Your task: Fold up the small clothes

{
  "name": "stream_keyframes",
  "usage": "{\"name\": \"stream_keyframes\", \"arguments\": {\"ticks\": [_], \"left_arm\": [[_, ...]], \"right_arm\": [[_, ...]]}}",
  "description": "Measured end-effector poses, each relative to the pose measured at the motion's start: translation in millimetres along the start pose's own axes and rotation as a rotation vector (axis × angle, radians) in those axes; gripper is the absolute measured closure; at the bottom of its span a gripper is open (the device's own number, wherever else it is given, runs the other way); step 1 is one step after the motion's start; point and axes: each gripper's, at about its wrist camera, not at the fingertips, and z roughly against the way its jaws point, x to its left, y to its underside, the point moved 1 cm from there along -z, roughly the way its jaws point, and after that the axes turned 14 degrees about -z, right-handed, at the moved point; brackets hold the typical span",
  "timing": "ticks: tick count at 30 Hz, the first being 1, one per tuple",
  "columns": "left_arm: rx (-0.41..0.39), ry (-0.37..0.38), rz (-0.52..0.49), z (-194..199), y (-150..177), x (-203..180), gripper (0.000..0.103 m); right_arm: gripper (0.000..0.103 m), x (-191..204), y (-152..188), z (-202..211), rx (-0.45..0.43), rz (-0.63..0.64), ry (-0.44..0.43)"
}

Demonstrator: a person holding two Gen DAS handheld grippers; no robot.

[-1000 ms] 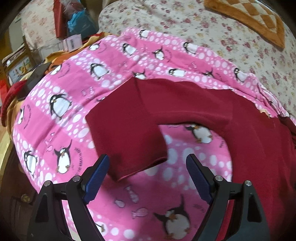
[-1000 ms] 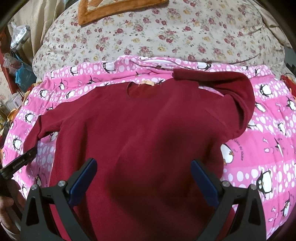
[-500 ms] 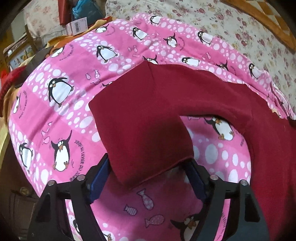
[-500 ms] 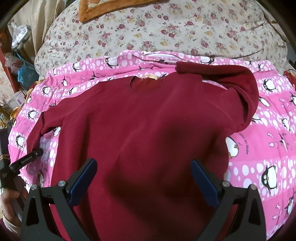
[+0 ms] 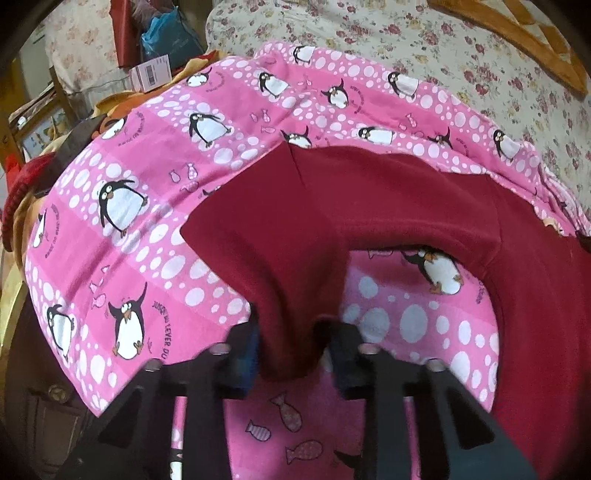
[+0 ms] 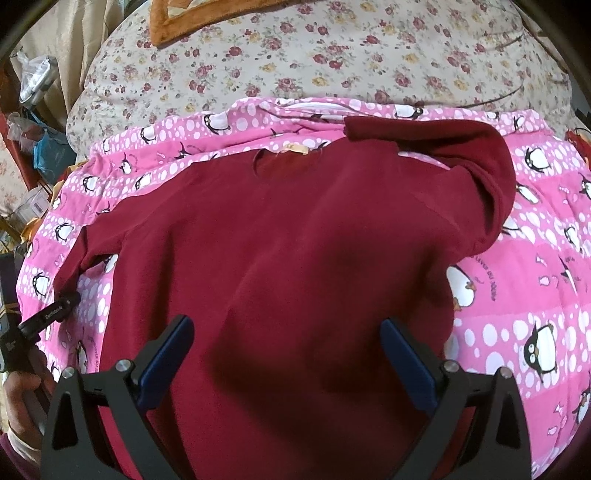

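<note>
A dark red long-sleeved top (image 6: 288, 266) lies flat on a pink penguin-print blanket (image 6: 535, 295), neckline away from me. In the left wrist view its left sleeve (image 5: 295, 236) runs toward me and my left gripper (image 5: 293, 354) is shut on the sleeve's cuff end. My right gripper (image 6: 286, 358) is open and empty, hovering over the lower body of the top. The right sleeve (image 6: 480, 162) lies folded back on itself near the shoulder. The left gripper also shows at the left edge of the right wrist view (image 6: 55, 306).
A floral quilt (image 6: 332, 55) with an orange cushion (image 6: 173, 18) lies beyond the blanket. Bags, boxes and a red knitted item (image 5: 18, 199) are piled off the left side. The blanket's left edge (image 5: 66, 354) drops off the bed.
My left gripper moved forward onto the sleeve cuff and shut on it. My right gripper stayed open over the top, drifting slightly.
</note>
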Motion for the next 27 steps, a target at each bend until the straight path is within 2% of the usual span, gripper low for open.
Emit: {"name": "stream_keyframes", "arguments": {"ticks": [4, 8, 13, 17, 19, 27], "left_arm": [[-0.018, 0.062, 0.033, 11, -3, 3, 0.103], [-0.057, 0.174, 0.06, 31, -7, -2, 0.103], [-0.104, 0.257, -0.006, 60, -20, -37, 0.103], [-0.096, 0.352, -0.017, 71, -30, -64, 0.103], [-0.085, 0.402, -0.024, 73, -36, -81, 0.103], [-0.102, 0.519, -0.122, 99, -69, -159, 0.103]], "right_arm": [[0.001, -7, -2, -3, -0.005, 0.037, 0.029], [0.001, -24, -7, -4, -0.032, 0.041, 0.078], [0.001, -40, -13, -4, -0.054, 0.068, 0.128], [0.001, -52, -17, 0, -0.054, 0.073, 0.141], [0.001, -57, -20, 3, -0.052, 0.067, 0.136], [0.001, -70, -22, 12, -0.038, 0.066, 0.077]]}}
